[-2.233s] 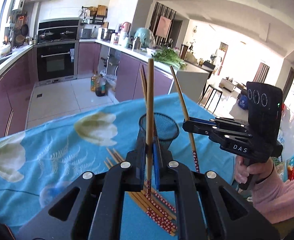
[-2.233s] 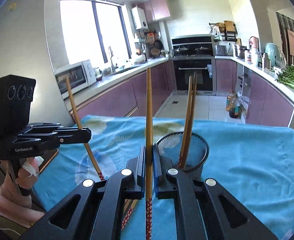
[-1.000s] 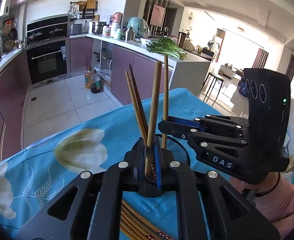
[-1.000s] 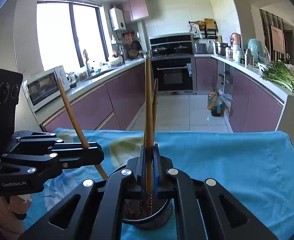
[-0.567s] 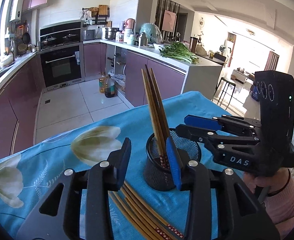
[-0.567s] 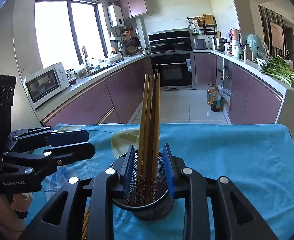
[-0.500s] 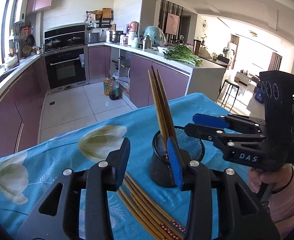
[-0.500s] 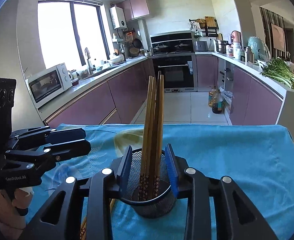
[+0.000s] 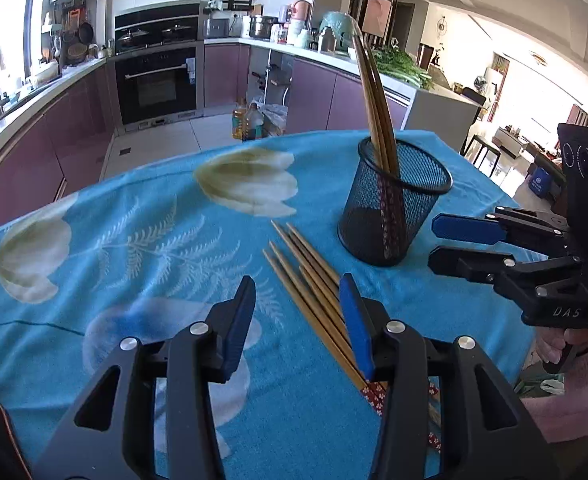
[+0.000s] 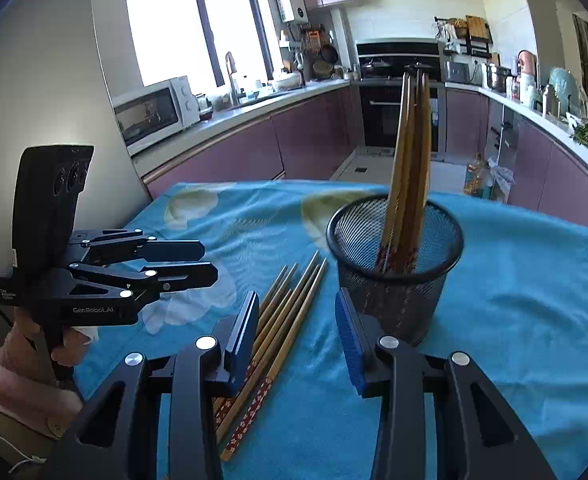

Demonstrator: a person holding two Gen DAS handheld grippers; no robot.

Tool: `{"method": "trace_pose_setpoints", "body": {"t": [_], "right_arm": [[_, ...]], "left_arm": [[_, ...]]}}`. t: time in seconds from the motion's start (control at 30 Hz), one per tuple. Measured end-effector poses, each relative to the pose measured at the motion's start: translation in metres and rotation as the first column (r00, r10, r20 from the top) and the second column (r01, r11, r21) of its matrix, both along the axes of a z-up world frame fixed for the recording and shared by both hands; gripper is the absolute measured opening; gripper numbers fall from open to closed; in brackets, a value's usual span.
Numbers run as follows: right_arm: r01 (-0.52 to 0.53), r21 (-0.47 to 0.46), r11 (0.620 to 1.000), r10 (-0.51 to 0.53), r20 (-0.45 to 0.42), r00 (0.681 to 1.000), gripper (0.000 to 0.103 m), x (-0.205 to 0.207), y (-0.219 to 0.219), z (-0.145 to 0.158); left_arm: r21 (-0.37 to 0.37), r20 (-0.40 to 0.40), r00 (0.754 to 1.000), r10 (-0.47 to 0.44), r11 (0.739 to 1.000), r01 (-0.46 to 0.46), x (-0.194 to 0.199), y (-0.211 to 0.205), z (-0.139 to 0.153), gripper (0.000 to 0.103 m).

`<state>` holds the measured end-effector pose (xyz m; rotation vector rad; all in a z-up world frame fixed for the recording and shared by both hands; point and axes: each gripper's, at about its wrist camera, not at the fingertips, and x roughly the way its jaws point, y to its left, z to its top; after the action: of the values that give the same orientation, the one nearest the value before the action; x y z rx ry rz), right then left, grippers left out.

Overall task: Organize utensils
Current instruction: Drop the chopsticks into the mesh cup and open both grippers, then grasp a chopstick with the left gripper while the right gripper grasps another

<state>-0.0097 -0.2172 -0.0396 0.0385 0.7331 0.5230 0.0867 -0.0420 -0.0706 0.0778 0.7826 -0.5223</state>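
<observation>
Now both grippers hang over the surface (image 9: 142,216), which carries a blue cloth with white flowers. The left gripper (image 9: 298,320) has its jaws partly apart; they have just been opening, and nothing is clamped between them. Its blue pads stand above the loose chopsticks (image 9: 314,292), and the right pad seems to lie just over the bundle, but I cannot tell if it touches. The right gripper (image 10: 298,332) shows the same state: the jaws are partly apart, they have just been opening, and they hold nothing. In the right wrist view its left pad is just above the loose chopsticks (image 10: 282,316), and its right pad is near the foot of the mesh cup (image 10: 394,276).

The mesh cup (image 9: 394,216) is black and stands upright on the cloth. Several chopsticks (image 9: 378,120) stand in it, leaning together, with the red patterned ends down. The loose chopsticks lie flat just beside the cup, side by side, with their red flowered ends toward the cameras.

On the right gripper's body, in the left wrist view, the letters "DAS" can be read. On the left gripper's body, in the right wrist view, the writing "GenRobot.AI" is visible. A hand (image 10: 70,344) in a pink sleeve holds that gripper's handle.
</observation>
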Motion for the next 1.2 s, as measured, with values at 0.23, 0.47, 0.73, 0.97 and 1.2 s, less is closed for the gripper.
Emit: {"method": "trace_pose_setpoints", "body": {"t": [0.23,0.47,0.73,0.97,1.2], "right_arm": [[-0.004,-0.026,1.0,0.001,-0.1,0.995,0.036,0.006,0.016,-0.029],[0.008,-0.034,0.999,-0.012,-0.142,0.99,0.033,0.01,0.014,-0.039],[0.006,-0.063,0.998,-0.015,-0.152,0.988,0.032,0.016,0.019,-0.045],[0.017,-0.084,0.996,-0.03,-0.152,0.988,0.031,0.016,0.015,-0.045],[0.026,-0.114,0.993,-0.043,-0.149,0.988,0.029,0.019,0.015,-0.044]], "left_arm": [[0.03,-0.088,0.996,-0.011,0.999,0.014,-0.004,-0.013,-0.033,0.044],[0.072,-0.126,0.992,-0.007,0.997,0.016,-0.002,-0.025,-0.048,0.044],[0.08,-0.131,0.991,-0.007,0.997,0.018,-0.001,-0.026,-0.05,0.044],[0.092,-0.135,0.991,-0.009,0.996,0.021,0.0,-0.025,-0.05,0.042],[0.098,-0.145,0.989,-0.019,0.995,0.033,0.001,-0.021,-0.051,0.037]]}}
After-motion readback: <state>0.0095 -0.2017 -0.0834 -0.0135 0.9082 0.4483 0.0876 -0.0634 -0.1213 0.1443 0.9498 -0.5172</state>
